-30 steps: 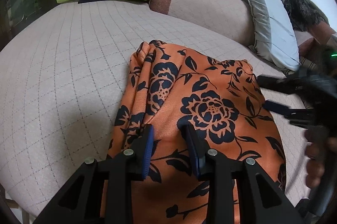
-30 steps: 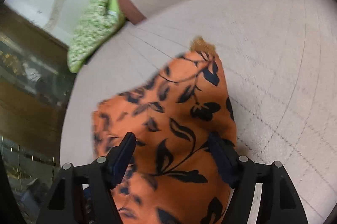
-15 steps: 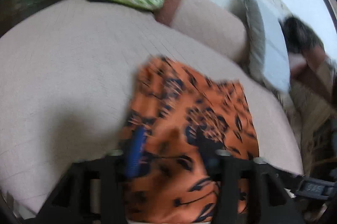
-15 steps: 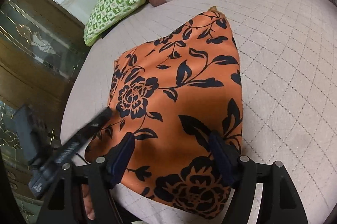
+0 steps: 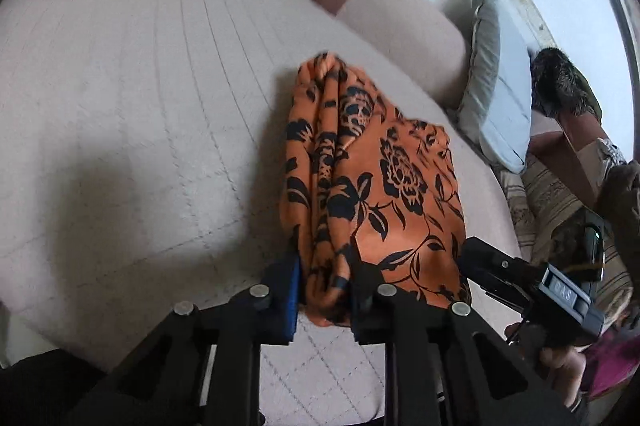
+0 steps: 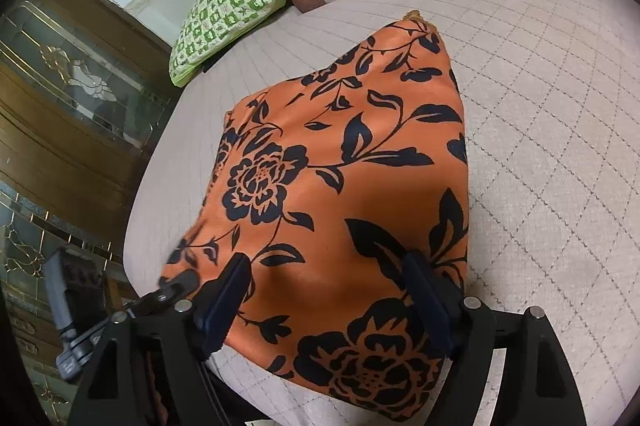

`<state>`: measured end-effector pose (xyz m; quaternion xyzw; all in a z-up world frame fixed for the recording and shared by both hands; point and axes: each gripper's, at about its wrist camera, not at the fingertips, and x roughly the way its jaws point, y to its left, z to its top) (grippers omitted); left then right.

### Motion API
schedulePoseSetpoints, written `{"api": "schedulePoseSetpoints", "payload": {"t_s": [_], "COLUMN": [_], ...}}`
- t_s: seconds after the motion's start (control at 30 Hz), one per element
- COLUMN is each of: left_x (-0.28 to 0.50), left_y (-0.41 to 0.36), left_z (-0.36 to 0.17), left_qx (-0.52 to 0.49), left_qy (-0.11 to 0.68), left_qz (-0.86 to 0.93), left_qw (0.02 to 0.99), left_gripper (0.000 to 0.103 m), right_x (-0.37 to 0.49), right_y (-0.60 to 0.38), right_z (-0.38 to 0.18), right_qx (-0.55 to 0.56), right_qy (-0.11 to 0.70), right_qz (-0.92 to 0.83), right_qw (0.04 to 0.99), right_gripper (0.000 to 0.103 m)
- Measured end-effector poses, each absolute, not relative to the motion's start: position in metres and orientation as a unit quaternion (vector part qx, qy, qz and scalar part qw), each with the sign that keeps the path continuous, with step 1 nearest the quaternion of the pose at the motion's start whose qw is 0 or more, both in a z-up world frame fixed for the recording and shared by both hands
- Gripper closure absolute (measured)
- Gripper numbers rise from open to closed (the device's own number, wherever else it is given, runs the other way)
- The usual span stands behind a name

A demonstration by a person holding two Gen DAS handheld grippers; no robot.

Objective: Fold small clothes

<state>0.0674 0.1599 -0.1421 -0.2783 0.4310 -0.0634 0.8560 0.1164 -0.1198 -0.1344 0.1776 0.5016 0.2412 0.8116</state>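
No readable labels; left hand-held gripper (image 5: 322, 290) pinches the bunched near edge of the orange floral garment (image 5: 372, 185) on the bed (image 5: 140, 105), right hand-held gripper (image 6: 332, 306) spread wide over it.

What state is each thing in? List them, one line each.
orange floral garment: lying on the cushion, near-left edge bunched.
left gripper: shut on the garment's bunched edge.
right gripper: open over the garment.
beige cushion: under the garment.
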Motion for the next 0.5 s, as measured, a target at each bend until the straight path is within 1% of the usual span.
{"api": "schedulePoseSetpoints", "payload": {"t_s": [0.03, 0.07, 0.1, 0.13, 0.17, 0.2, 0.23, 0.27, 0.3, 0.37, 0.4, 0.43, 0.5], "left_x": [0.065, 0.07, 0.074, 0.073, 0.073, 0.072, 0.071, 0.073, 0.077, 0.09, 0.101, 0.115, 0.146], "left_y": [0.161, 0.163, 0.168, 0.172, 0.172, 0.171, 0.168, 0.167, 0.167, 0.167, 0.168, 0.166, 0.169], "left_z": [-0.149, -0.171, -0.184, -0.183, -0.175, -0.165, -0.154, -0.147, -0.14, -0.125, -0.12, -0.117, -0.118], "left_qx": [-0.283, -0.307, -0.334, -0.346, -0.345, -0.333, -0.314, -0.306, -0.303, -0.293, -0.286, -0.279, -0.271], "left_qy": [0.439, 0.474, 0.486, 0.483, 0.48, 0.471, 0.461, 0.453, 0.446, 0.432, 0.43, 0.432, 0.448], "left_qz": [-0.053, -0.038, -0.04, -0.047, -0.052, -0.044, -0.032, -0.036, -0.043, -0.05, -0.054, -0.063, -0.083], "left_qw": [0.851, 0.824, 0.806, 0.803, 0.805, 0.816, 0.83, 0.836, 0.841, 0.851, 0.855, 0.855, 0.848], "left_gripper": [0.084, 0.079, 0.076, 0.074, 0.067, 0.055, 0.05, 0.041, 0.035, 0.029, 0.022, 0.019, 0.019], "right_x": [0.117, 0.118, 0.119, 0.12, 0.121, 0.121, 0.122, 0.122, 0.121, 0.12, 0.12, 0.119, 0.118], "right_y": [-0.121, -0.122, -0.123, -0.122, -0.122, -0.122, -0.122, -0.122, -0.122, -0.121, -0.121, -0.121, -0.121], "right_z": [-0.135, -0.136, -0.137, -0.137, -0.136, -0.135, -0.135, -0.135, -0.134, -0.134, -0.134, -0.134, -0.135], "right_qx": [0.181, 0.184, 0.186, 0.184, 0.18, 0.178, 0.175, 0.175, 0.175, 0.175, 0.174, 0.173, 0.175], "right_qy": [0.502, 0.502, 0.503, 0.504, 0.505, 0.505, 0.505, 0.506, 0.505, 0.502, 0.501, 0.499, 0.498], "right_qz": [0.245, 0.249, 0.253, 0.254, 0.253, 0.254, 0.255, 0.257, 0.259, 0.263, 0.264, 0.265, 0.268], "right_qw": [0.81, 0.807, 0.805, 0.805, 0.805, 0.806, 0.805, 0.805, 0.805, 0.805, 0.806, 0.806, 0.806], "right_gripper": [0.022, 0.022, 0.022, 0.022, 0.022, 0.022, 0.022, 0.022, 0.021, 0.02, 0.02, 0.02, 0.02]}}
